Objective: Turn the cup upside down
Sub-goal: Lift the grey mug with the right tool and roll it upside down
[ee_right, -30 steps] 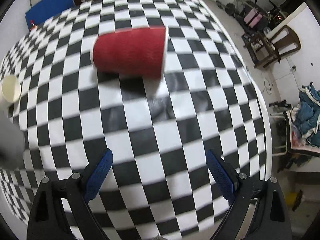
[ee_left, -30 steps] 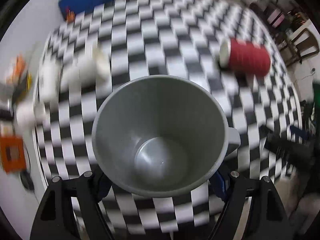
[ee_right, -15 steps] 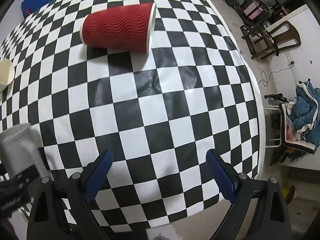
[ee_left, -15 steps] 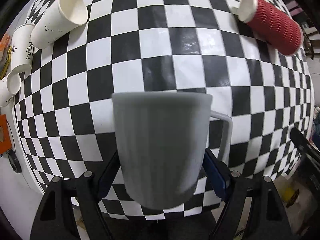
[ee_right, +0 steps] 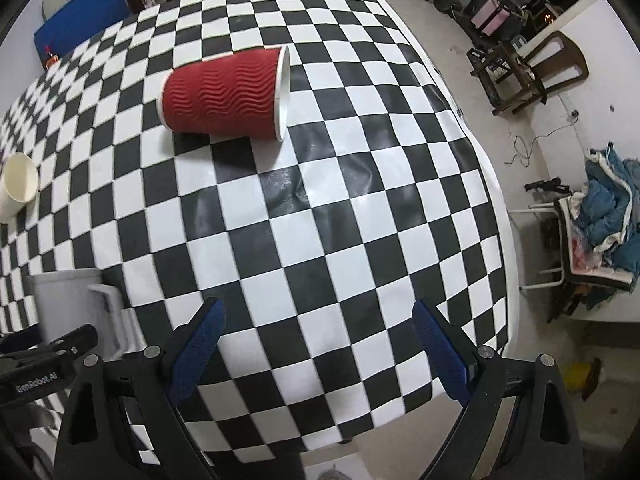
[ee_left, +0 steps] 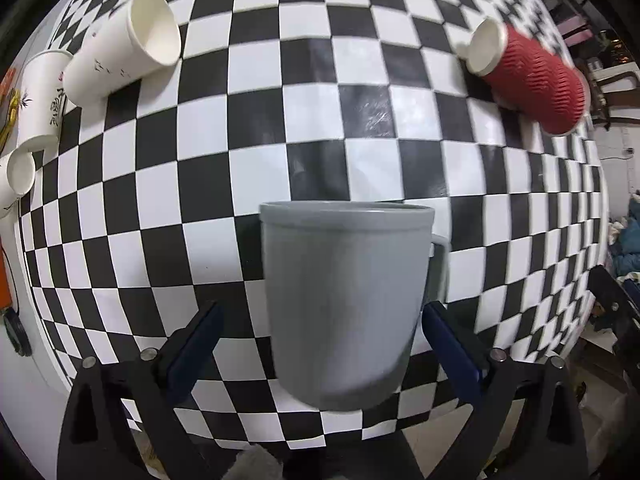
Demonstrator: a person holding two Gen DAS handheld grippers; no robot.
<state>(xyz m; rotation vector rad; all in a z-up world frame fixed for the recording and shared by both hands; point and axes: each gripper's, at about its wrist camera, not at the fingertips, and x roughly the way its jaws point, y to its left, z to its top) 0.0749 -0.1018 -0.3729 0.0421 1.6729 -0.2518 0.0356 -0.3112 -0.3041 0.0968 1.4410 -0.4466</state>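
Note:
A grey ribbed mug (ee_left: 344, 300) with its handle to the right stands rim down on the checkered table (ee_left: 360, 80), between the fingers of my left gripper (ee_left: 320, 320). The left jaws stand wide, with a clear gap on the left side of the mug. The mug also shows at the left edge of the right wrist view (ee_right: 68, 300). My right gripper (ee_right: 316, 320) is open and empty above the table's near right part. A red ribbed paper cup (ee_right: 224, 96) lies on its side further back; it also shows in the left wrist view (ee_left: 528, 76).
Three white paper cups (ee_left: 120, 52) lie at the table's left side; one shows in the right wrist view (ee_right: 16, 188). The table's right edge (ee_right: 492, 200) drops to the floor, with chairs and blue cloth (ee_right: 608, 200) beyond.
The mug went from mouth facing the camera to rim down on the table. The left jaws have opened away from it. The right gripper stayed open, shifting slightly.

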